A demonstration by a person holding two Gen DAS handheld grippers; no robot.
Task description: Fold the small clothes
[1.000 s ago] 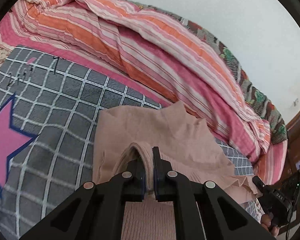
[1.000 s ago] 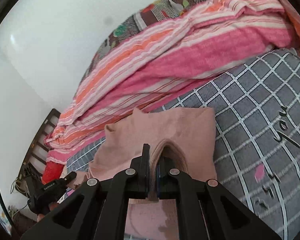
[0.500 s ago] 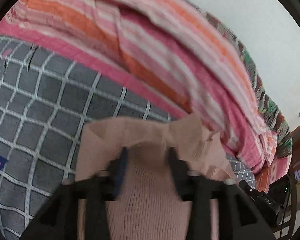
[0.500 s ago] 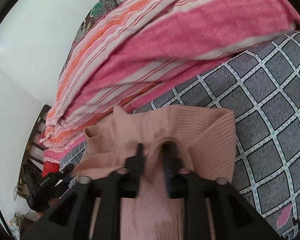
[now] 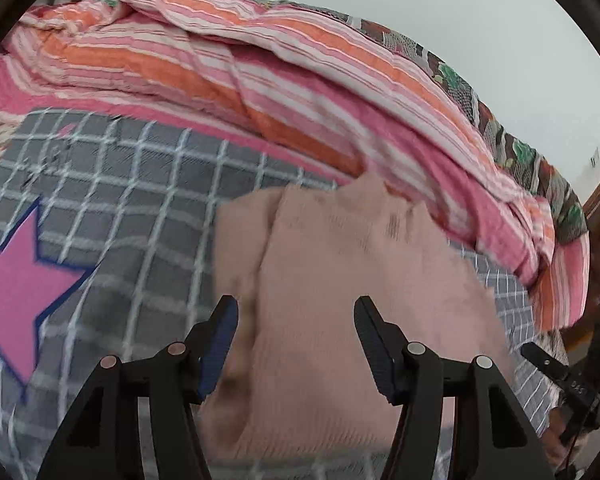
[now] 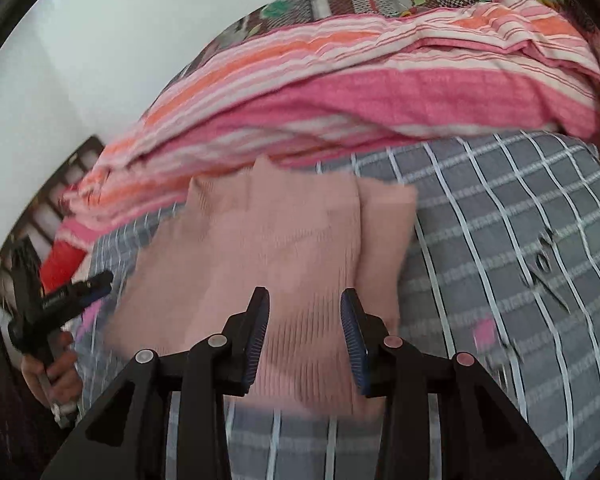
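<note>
Whereas both grippers were clamped on a raised ridge of fabric one second earlier, each now has its jaws spread wide with nothing between them. The left gripper (image 5: 296, 312) stands over the pink knit garment (image 5: 340, 288), which lies flat on the grey checked bedspread (image 5: 140, 208). The fabric passes beneath and ahead of the left fingers (image 5: 224, 320) without touching either pad. The ridge formerly pinched there has dropped; the folded layer now rests on the lower layer, whose edge shows as a strip just outside the left finger.

The right gripper (image 6: 304, 312) is likewise released above the same garment (image 6: 284, 248). Its blue pads (image 6: 350, 324) are apart, though less widely than the left pair. The garment extends ahead of the fingers and past the right fingertip, with the lower layer showing as a strip there.

Beyond the garment, ahead of both fingertip pairs, the striped pink and orange quilt (image 5: 260, 92) is bunched against the wall. A pink star print (image 5: 12, 280) lies well left of the left fingers. Both views are motion-blurred.
</note>
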